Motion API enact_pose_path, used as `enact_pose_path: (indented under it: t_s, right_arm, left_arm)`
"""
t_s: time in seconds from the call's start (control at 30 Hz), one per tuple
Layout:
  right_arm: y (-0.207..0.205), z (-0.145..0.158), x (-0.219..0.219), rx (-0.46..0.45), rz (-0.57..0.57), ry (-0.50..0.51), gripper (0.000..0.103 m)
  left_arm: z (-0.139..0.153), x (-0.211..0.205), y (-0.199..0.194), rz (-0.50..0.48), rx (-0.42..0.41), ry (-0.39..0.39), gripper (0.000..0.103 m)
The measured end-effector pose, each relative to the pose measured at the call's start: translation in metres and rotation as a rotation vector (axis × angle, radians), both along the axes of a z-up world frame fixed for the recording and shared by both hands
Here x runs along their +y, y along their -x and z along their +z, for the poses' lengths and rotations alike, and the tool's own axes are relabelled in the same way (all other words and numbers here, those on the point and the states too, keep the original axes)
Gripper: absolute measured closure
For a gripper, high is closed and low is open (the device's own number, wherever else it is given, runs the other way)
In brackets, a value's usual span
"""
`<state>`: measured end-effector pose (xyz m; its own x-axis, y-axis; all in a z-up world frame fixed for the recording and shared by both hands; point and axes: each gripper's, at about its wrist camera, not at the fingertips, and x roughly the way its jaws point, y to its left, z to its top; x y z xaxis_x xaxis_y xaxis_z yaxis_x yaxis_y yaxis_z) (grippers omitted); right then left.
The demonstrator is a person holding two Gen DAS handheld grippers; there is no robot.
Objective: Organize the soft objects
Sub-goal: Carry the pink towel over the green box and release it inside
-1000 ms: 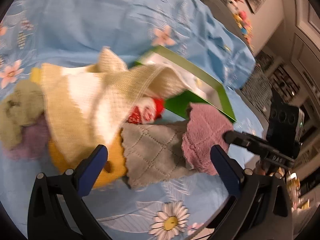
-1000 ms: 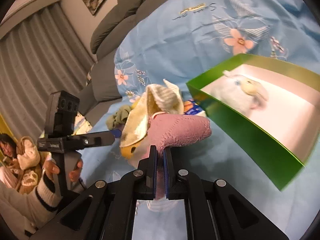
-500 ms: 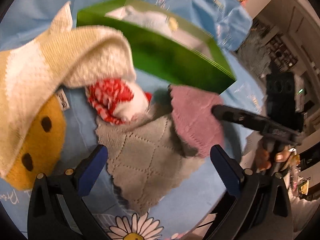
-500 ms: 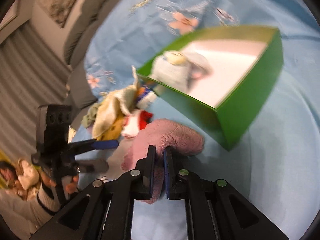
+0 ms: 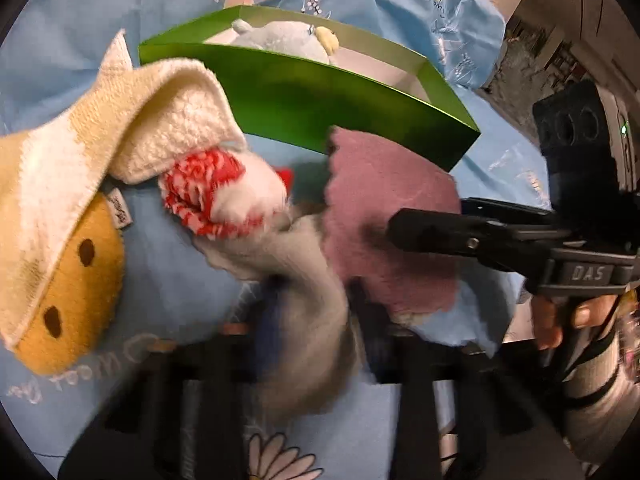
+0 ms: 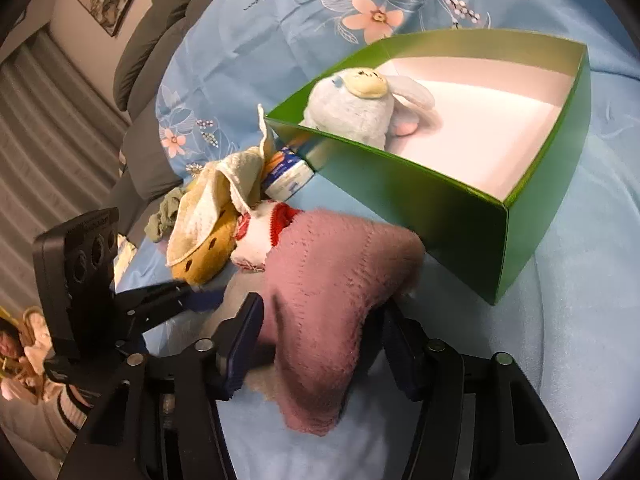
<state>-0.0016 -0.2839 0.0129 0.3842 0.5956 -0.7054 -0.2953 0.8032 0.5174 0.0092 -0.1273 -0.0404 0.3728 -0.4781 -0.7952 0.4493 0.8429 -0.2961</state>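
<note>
Left claw: the left claw (image 5: 310, 316) is pinching a bunched grey cloth (image 5: 308, 280) between its blurred fingers, low in the left wrist view; seen from the right wrist camera, its blue-tipped fingers (image 6: 200, 296) are reaching in from the left beside the pile.
Right claw: the right claw (image 6: 320, 332) is standing spread apart, its fingers sitting on either side of the pink cloth (image 6: 336, 276) with gaps showing; whether the far finger is touching the fabric I cannot tell.
Pink cloth: it is draping in a hump over the blue floral bedsheet (image 6: 280, 20), just in front of the green box (image 6: 460, 208), and is lying just beside the grey cloth.
Green box: it is sitting open on the bedsheet, holding a pale blue plush toy (image 6: 356, 104) at its far left end; the rest of its white floor is showing.
Pile: a cream and white knit towel (image 5: 80, 152) is lying over a yellow plush with dark spots (image 5: 76, 276); a red and white striped sock (image 5: 212, 192) is poking out from under the towel, touching the grey cloth.
Further off: a green rag (image 6: 166, 216) is lying behind the pile, and a small blue-and-white printed packet (image 6: 286, 176) is wedged between the towel and the box wall.
</note>
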Motion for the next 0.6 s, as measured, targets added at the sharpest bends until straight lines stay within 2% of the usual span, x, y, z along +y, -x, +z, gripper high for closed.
enact_pose_path:
  t_s: [0.07,0.13,0.23,0.33,0.43,0.6]
  right_arm:
    - [0.0,0.0,0.001,0.001,0.005,-0.006,0.063]
    - [0.0,0.0,0.004,0.003,0.018,-0.003,0.072]
    - [0.005,0.005,0.013,-0.012,0.059,-0.009,0.086]
    - [0.016,0.021,0.024,-0.066,0.142,-0.038,0.087]
    - [0.032,0.044,0.035,-0.157,0.211,-0.048,0.087]
    - [0.05,0.083,0.031,-0.288,0.23,-0.124,0.087]
  left_arm:
    - [-0.001,-0.003,-0.002,0.013,-0.002,0.013,0.083]
    - [0.0,0.0,-0.001,0.026,0.007,0.037,0.093]
    - [0.004,0.008,0.005,0.028,0.043,0.104,0.093]
    - [0.022,0.01,0.018,-0.014,0.043,0.188,0.097]
    - [0.045,0.016,0.037,-0.047,-0.009,0.249,0.097]
    - [0.08,0.027,0.044,-0.035,-0.095,0.322,0.096]
